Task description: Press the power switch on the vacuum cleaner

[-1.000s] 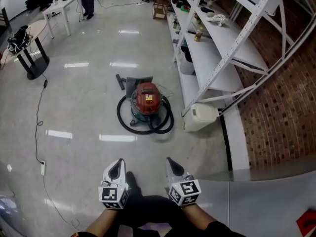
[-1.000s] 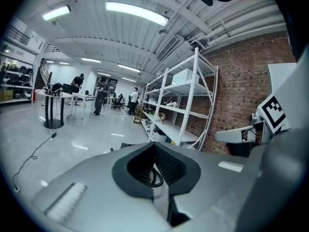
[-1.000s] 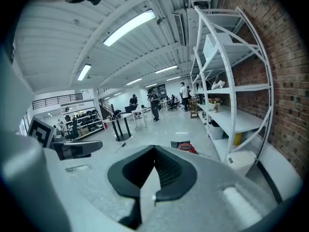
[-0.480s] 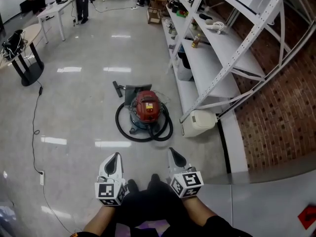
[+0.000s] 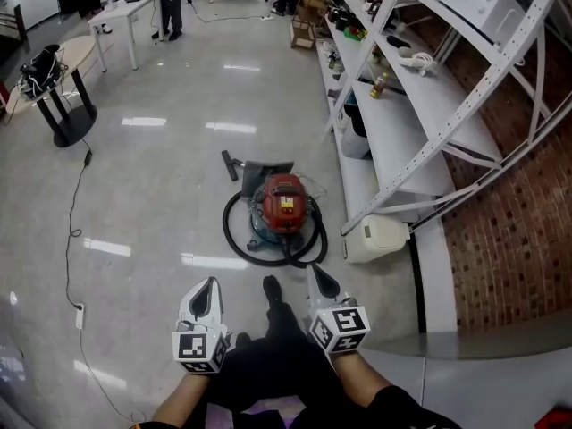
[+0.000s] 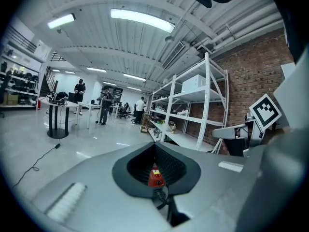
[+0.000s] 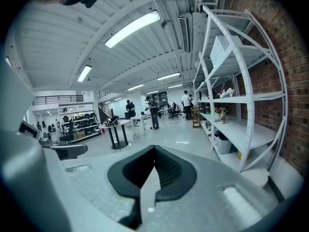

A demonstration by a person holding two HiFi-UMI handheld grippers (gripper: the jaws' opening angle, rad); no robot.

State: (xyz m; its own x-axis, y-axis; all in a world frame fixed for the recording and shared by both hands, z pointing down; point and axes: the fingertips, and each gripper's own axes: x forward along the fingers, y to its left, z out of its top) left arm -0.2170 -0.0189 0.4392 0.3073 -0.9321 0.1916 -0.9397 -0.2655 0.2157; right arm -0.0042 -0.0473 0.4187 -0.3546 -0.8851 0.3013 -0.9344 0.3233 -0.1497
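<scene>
The vacuum cleaner [image 5: 284, 202] stands on the glossy floor ahead, with a red round top, a blue base and a black hose [image 5: 238, 238] coiled around it. Its floor nozzle [image 5: 231, 162] lies just behind. My left gripper [image 5: 211, 288] and right gripper [image 5: 318, 277] are held low, side by side, short of the vacuum and touching nothing. Both are shut and empty. In the left gripper view the vacuum cleaner [image 6: 155, 176] shows small, beyond the closed left gripper [image 6: 155, 147]. The right gripper [image 7: 154, 150] points at bare floor.
White shelving [image 5: 402, 123] runs along the brick wall on the right, with a white jug [image 5: 376, 238] on the floor at its foot. A cable [image 5: 71, 231] trails on the left near a round black table [image 5: 61, 105]. People stand at desks [image 5: 125, 12] far off. My shoe [image 5: 271, 289] is forward.
I have stepped closer: the vacuum sits lower and nearer in the head view, and one shoe has come forward between the grippers. Both grippers stay shut and level.
</scene>
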